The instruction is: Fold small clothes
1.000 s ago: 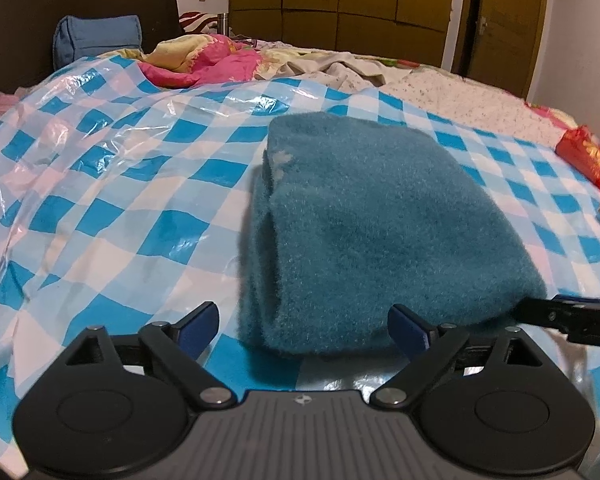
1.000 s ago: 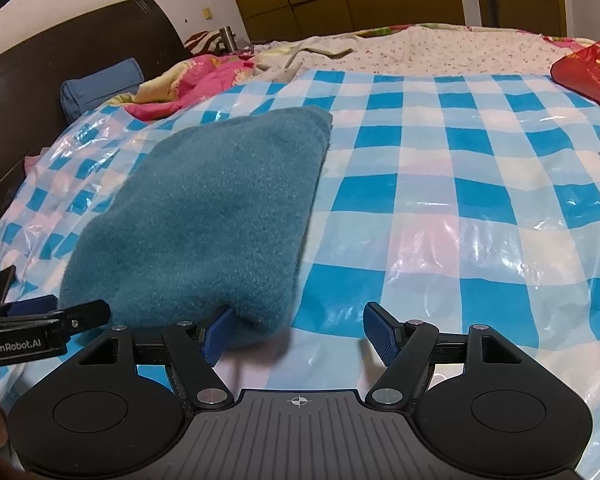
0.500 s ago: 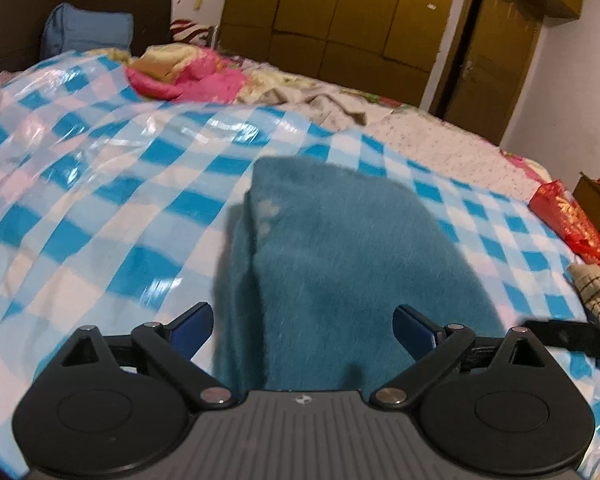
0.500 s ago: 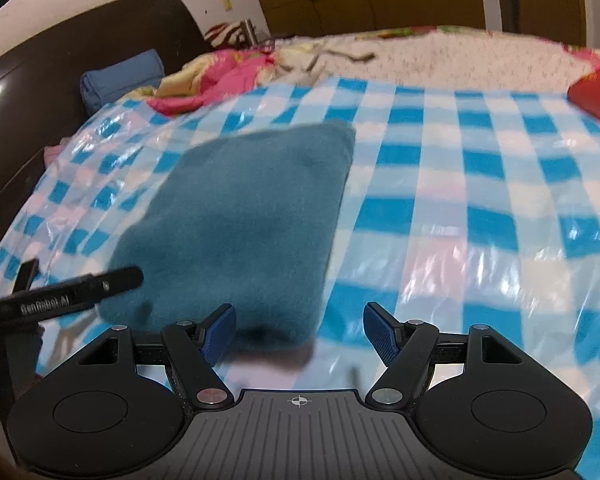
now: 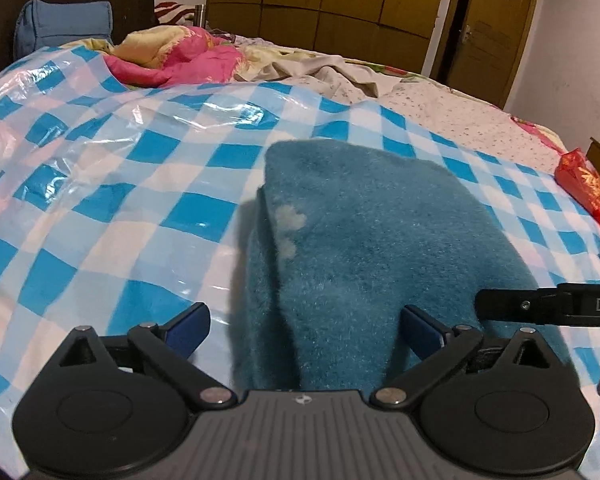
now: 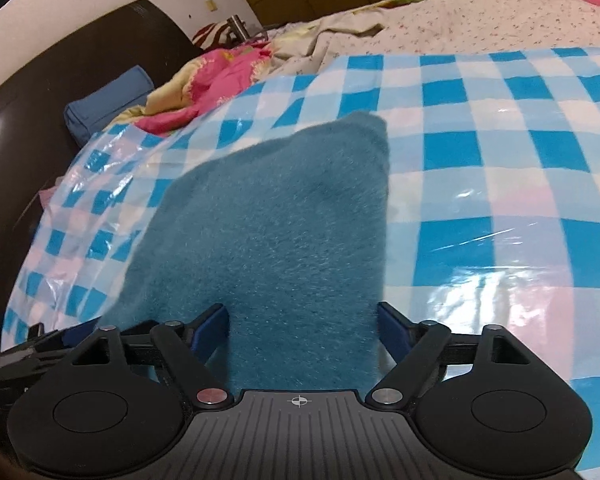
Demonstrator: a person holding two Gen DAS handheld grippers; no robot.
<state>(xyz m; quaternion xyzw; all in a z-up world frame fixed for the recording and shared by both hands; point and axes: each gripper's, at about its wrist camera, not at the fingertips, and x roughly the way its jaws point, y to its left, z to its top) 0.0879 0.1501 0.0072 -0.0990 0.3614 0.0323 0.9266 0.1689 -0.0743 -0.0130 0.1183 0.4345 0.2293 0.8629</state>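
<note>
Both my grippers hover over the folded teal garment [image 5: 364, 248] on the checked plastic sheet [image 5: 112, 184] covering the bed: left gripper [image 5: 303, 328] released, fingers [image 5: 188, 326] straddling its near edge; right gripper [image 6: 303, 330] opening, fabric between, ungripped.

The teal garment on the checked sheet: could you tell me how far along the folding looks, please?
Done: the teal garment already lies doubled in a compact bundle on the checked plastic sheet. In hand: nothing is gripped; the left gripper is open, the right gripper is opening, both straddling its near edge. Left: perhaps a final fold or tidying, which I can't confirm.
</note>
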